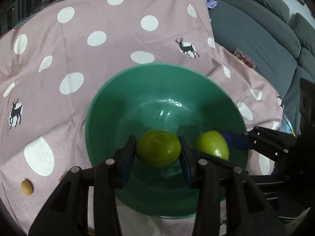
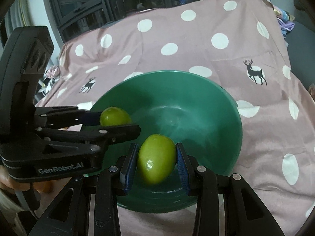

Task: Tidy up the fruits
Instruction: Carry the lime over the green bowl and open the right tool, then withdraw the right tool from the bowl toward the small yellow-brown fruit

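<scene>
Where the left wrist view looks down its own fingers, the left gripper (image 1: 158,153) is closed partway on a green fruit (image 1: 158,149), both blue pads pressed to its sides. The fruit hangs over the near inside of a green bowl (image 1: 118,102), above the near rim rather than on the bottom; whether it touches the bowl wall cannot be told. Just to its right the right gripper (image 1: 218,144) reaches in from the right edge, clamping a second fruit (image 1: 212,144), also over the bowl's near side. The bowl's bottom is bare and glossy. The bowl stands on a pink cloth (image 1: 98,15) with white dots and small deer prints. A small tan round thing (image 1: 26,187) lies on the cloth at the lower left, well apart from the bowl. A grey sofa (image 1: 256,39) runs along the right.

In the right wrist view, the right gripper (image 2: 156,161) holds its fruit (image 2: 156,159) between the two blue pads, jaws partly closed on it, the fruit tilted and hanging over the near part of the bowl (image 2: 226,118). From the left the left gripper (image 2: 118,122) comes in with its fruit (image 2: 115,116) half hidden behind its near finger, over the bowl's left rim. A hand (image 2: 11,182) grips that tool at the lower left edge. The cloth (image 2: 196,45) covers the surface around the bowl, and dark window frames (image 2: 118,0) stand behind.
</scene>
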A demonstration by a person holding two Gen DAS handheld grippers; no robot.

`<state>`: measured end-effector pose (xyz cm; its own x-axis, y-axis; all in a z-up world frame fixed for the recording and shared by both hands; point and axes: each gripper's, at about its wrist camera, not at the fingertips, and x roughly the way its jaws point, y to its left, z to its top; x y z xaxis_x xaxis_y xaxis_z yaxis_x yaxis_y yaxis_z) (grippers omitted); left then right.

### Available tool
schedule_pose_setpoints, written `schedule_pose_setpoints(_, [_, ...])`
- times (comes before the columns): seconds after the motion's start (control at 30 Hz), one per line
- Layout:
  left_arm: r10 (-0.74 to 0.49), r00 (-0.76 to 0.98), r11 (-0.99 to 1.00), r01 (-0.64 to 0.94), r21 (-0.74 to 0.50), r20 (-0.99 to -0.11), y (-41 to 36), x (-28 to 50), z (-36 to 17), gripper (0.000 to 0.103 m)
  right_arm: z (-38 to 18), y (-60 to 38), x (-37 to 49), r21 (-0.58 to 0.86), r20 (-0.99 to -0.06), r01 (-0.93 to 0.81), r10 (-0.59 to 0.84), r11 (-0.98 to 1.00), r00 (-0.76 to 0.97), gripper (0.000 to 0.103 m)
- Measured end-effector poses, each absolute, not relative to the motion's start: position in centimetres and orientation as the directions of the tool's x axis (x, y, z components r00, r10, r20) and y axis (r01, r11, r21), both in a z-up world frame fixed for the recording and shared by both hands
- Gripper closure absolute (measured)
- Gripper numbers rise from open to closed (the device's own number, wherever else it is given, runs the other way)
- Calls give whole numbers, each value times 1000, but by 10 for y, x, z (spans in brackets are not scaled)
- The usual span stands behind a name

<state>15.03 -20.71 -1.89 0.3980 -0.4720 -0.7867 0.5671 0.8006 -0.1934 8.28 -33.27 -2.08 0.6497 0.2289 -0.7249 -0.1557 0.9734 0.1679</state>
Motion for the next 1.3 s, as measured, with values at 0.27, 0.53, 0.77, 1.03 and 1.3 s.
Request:
schedule_pose_setpoints(0.27, [-471, 421, 819, 535, -207, -775, -203, 154, -16, 55, -14, -338, 76, 173, -715, -134, 218, 976, 665, 63])
schedule_pose_setpoints(0.53, [-521, 452, 812, 523, -258, -724, -187, 126, 9, 33, 15, -355, 31, 187, -657, -75, 181, 979, 732, 61])
schedule_pose_setpoints(0.77, [-542, 477, 819, 486, -306, -692, -148, 89, 26, 16, 43, -347, -11, 198, -589, -68, 174, 978, 789, 53])
schedule_pose_setpoints(1.03, [-526, 505, 837, 451, -310, -684, -108, 56, 35, 1, 60, -311, -43, 209, -537, -140, 233, 968, 811, 37])
schedule_pose_setpoints(1.3, [-471, 562, 876, 390, -285, -680, -44, 25, 36, 1, 49, -258, -46, 204, -578, -269, 338, 941, 743, 35])
